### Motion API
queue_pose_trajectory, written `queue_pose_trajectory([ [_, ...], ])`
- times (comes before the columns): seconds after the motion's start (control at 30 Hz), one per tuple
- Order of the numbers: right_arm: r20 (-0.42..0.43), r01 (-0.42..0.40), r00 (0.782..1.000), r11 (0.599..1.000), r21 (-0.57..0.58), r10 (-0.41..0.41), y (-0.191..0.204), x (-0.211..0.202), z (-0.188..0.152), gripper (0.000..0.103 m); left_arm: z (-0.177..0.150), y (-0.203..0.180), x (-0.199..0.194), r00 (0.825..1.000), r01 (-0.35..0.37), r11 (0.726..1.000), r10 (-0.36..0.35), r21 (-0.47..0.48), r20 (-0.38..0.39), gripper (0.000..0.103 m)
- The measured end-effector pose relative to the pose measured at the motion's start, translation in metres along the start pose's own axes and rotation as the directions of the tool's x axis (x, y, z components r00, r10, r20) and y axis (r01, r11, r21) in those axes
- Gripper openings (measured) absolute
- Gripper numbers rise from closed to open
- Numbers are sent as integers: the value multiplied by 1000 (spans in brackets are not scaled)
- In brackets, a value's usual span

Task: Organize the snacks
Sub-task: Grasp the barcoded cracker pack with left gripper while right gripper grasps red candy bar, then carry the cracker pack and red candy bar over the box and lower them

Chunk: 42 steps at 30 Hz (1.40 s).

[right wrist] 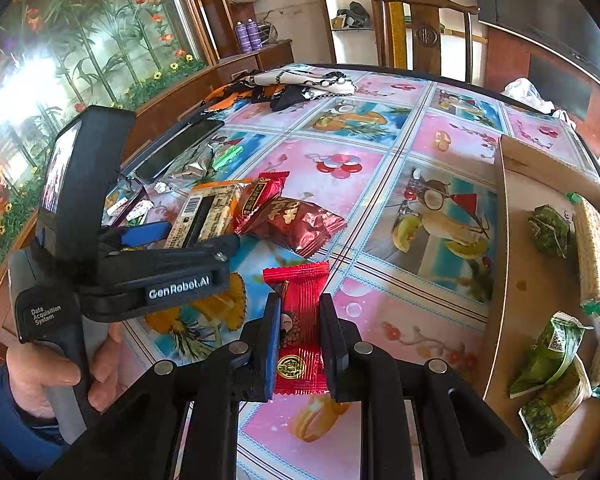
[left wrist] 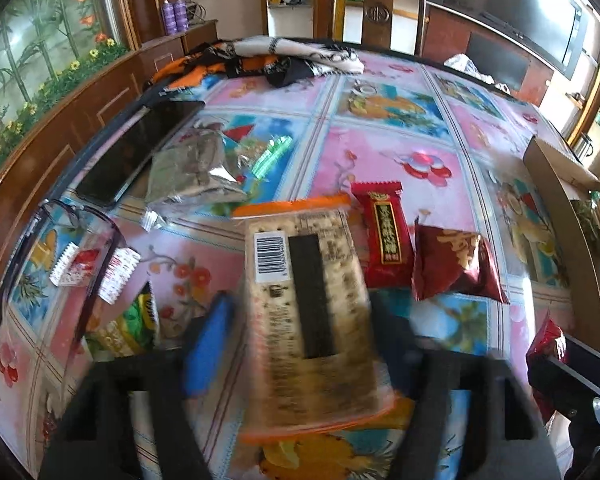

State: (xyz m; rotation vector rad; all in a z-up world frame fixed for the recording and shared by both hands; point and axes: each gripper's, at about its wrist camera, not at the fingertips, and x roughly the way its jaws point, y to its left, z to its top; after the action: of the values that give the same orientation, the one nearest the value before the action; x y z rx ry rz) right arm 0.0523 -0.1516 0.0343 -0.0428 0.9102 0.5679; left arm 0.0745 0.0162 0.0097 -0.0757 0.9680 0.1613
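Note:
My left gripper [left wrist: 304, 320] is shut on a long cracker pack [left wrist: 308, 300] with orange ends and a barcode, held over the table; the pack also shows in the right wrist view [right wrist: 204, 216]. My right gripper [right wrist: 300, 344] is shut on a red candy packet [right wrist: 300, 320], held above the table. Two dark red snack packets [left wrist: 384, 236] [left wrist: 456, 266] lie on the table just right of the cracker pack. A cardboard box [right wrist: 512, 240] at the right holds green snack packets [right wrist: 552, 348] and a cracker pack [right wrist: 594, 256].
A floral tablecloth [left wrist: 380, 140] covers the table. A black phone [left wrist: 136, 148], silver wrappers [left wrist: 196, 168], glasses [left wrist: 84, 232] and small white packets [left wrist: 120, 272] lie at the left. Crumpled cloth [left wrist: 276, 56] sits at the far edge, a chair [left wrist: 376, 8] behind it.

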Motion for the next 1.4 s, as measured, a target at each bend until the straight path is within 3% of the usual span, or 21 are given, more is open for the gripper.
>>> queue_pose_trajectory([
  [0.23,11,1,1000,1000,9,-1,-3,-2,1,19,0,4,-3,1000,-2,1000,2,-17,11,52],
  [0.47,35,3,999,1000,30,-4,-9,-7,4,19,2,8,-16,995,77,996,-73,-54,64,52],
  [0.97,90,6,996,995,99,-15,-31,-24,10,19,0,-13,-40,973,171,985,-172,18,157,52],
  [1.2,158,15,986,973,231,-53,-79,-49,14,19,3,-57,-65,952,210,972,-228,105,205,52],
  [1.4,232,32,963,912,408,-138,-146,-85,8,19,8,-128,-75,935,257,942,-299,215,193,52],
])
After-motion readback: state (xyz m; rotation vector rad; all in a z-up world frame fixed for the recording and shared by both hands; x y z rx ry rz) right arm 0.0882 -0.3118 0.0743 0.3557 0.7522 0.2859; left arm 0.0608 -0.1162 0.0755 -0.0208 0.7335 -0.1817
